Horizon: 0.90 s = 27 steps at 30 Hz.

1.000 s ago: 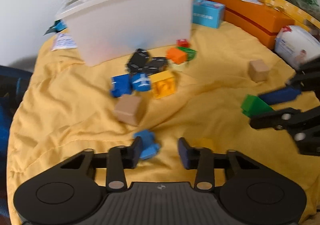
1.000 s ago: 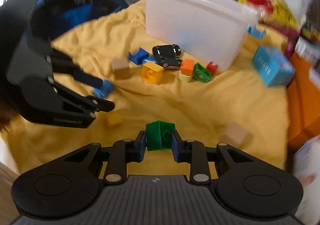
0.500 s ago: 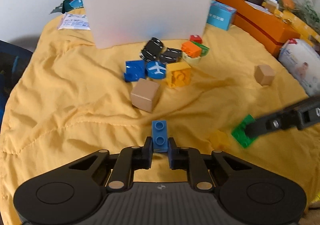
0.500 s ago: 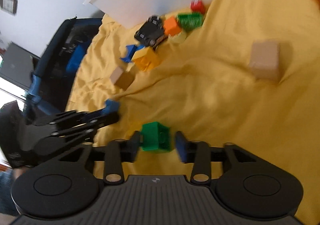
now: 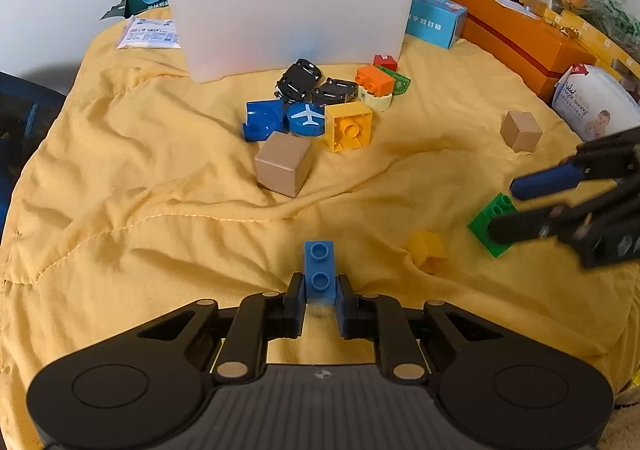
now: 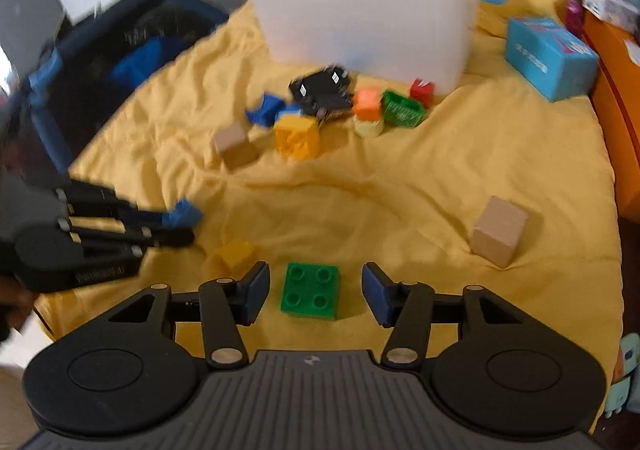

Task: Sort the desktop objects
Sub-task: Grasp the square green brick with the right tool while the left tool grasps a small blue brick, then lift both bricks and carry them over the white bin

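My left gripper (image 5: 319, 290) is shut on a small blue brick (image 5: 319, 269) just above the yellow cloth (image 5: 160, 190); it also shows at the left of the right wrist view (image 6: 176, 226), blurred. My right gripper (image 6: 316, 292) is open with a green four-stud brick (image 6: 310, 291) lying on the cloth between its fingers, touching neither. That green brick (image 5: 491, 225) and the right gripper (image 5: 516, 206) show at the right of the left wrist view. A white plastic bin (image 5: 288, 2) stands at the back.
A pile lies in front of the bin: black toy cars (image 5: 300, 78), blue pieces (image 5: 280, 120), a yellow brick (image 5: 349, 126), orange (image 5: 374, 79), red (image 5: 385, 61) and green pieces. Two wooden cubes (image 5: 283, 163) (image 5: 521, 131), a small yellow block (image 5: 427, 250), orange boxes (image 5: 520, 38) at right.
My left gripper closed on the blue brick and lifted it slightly. My right gripper opened and let the green brick down on the cloth, and its view swung level.
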Each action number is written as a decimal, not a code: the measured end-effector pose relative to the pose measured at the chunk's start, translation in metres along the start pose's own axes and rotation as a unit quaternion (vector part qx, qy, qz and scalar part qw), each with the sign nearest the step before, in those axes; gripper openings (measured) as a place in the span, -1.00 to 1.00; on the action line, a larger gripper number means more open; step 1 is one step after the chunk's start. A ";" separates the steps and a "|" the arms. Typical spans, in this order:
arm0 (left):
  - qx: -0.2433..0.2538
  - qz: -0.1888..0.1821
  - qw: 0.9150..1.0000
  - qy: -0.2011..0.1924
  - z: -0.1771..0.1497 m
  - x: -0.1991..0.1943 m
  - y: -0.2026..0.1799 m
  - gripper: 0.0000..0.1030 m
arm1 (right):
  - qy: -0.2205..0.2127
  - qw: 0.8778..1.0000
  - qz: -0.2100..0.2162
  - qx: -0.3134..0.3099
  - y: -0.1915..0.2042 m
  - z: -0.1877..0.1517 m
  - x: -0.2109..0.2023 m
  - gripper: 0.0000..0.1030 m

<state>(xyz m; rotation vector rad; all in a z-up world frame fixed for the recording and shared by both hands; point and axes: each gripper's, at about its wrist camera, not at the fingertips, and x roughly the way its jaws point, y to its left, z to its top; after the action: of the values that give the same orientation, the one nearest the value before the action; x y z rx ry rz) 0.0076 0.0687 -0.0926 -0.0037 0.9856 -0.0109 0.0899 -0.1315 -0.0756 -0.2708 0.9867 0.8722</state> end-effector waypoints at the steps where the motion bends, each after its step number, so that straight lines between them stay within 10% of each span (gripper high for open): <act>1: 0.000 0.001 1.000 -0.001 0.000 0.000 0.000 -0.63 | 0.004 1.000 -0.005 -0.003 0.002 -0.002 0.004 0.07; 7: 0.006 -0.001 1.000 -0.007 -0.001 -0.001 -0.001 -0.66 | 0.014 0.998 -0.040 -0.046 0.012 -0.013 0.016 -0.34; 14: 0.013 -0.009 0.999 -0.034 0.012 -0.028 -0.001 -0.66 | 0.016 0.997 -0.049 -0.066 0.016 -0.008 0.005 -0.34; 27: 0.027 0.029 0.981 -0.188 0.126 -0.089 0.035 -0.65 | -0.122 0.988 -0.074 -0.062 -0.009 0.095 -0.059 -0.34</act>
<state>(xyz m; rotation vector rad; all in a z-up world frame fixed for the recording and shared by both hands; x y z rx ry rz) 0.0641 0.1040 0.0509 0.0705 0.6074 0.0166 0.1400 -0.1138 0.0233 -0.3308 0.6783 0.8096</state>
